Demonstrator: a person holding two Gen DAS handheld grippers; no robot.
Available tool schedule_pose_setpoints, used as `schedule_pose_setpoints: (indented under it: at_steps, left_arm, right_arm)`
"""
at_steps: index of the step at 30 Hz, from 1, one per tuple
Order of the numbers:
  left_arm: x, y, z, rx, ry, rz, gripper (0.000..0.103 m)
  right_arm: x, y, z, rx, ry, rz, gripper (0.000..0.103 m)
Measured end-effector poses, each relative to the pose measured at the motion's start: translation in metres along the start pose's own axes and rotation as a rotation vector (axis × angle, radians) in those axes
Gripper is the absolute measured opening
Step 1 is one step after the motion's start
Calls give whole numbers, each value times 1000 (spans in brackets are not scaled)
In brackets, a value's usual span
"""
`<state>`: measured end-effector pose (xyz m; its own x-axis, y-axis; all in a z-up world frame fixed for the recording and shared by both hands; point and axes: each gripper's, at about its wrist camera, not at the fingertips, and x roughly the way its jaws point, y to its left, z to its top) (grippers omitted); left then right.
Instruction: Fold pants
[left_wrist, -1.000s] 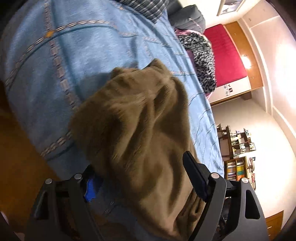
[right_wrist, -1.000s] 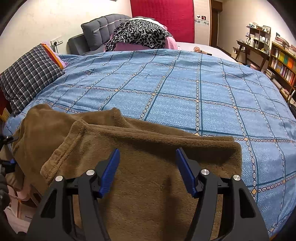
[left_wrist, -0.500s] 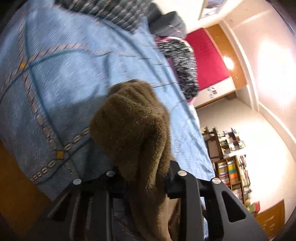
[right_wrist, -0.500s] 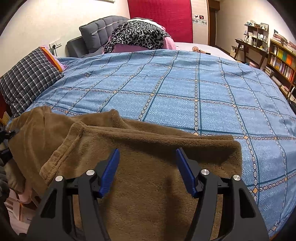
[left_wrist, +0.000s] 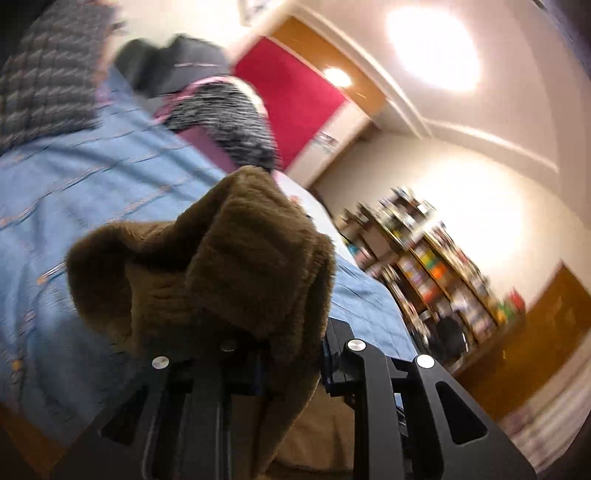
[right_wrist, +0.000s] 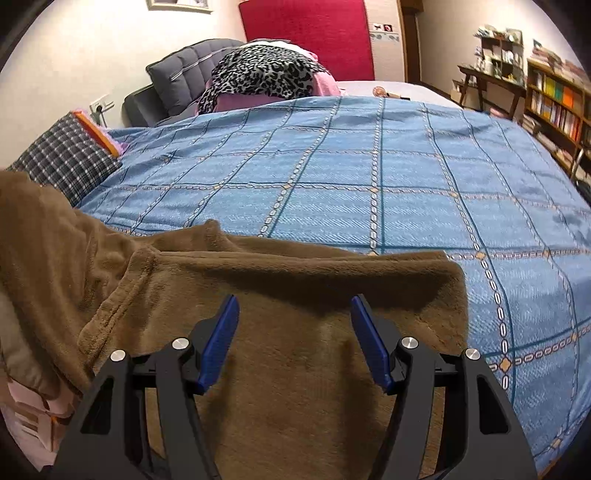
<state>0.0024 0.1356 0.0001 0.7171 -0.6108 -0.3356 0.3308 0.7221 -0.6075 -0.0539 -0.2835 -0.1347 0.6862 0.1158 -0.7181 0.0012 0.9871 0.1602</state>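
The brown fleece pants (right_wrist: 295, 295) lie across the near edge of the bed with the blue checked cover (right_wrist: 369, 177). My right gripper (right_wrist: 293, 325) hovers open over the flat part of the pants, its blue pads (right_wrist: 221, 339) apart with nothing pinched. At the left of that view the fabric rises off the bed. In the left wrist view my left gripper (left_wrist: 291, 350) is shut on a bunched end of the pants (left_wrist: 229, 258), which bulges over the fingertips and hides them; it is lifted above the bed (left_wrist: 92, 192).
A plaid pillow (right_wrist: 66, 162), a grey headboard cushion (right_wrist: 184, 77) and a leopard-print cloth (right_wrist: 258, 74) sit at the bed's far end. Bookshelves (right_wrist: 554, 99) and a small desk stand at the right wall. A red panel (right_wrist: 306, 33) hangs behind.
My left gripper closed on the pants' end and lifted it up, rolling as it rose. The right gripper barely shifted and stayed open.
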Motion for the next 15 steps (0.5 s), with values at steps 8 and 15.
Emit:
schedule_pose_setpoints:
  at_steps: [8,15]
  left_arm:
    - [69,-115,-47,336,211,-152,22]
    - [142,-160,-120,522,499,-218,22]
  right_arm:
    - [-16,-44,-9,115,-34,-14,64]
    - [-31,-88,-19,213,-61,-60,64]
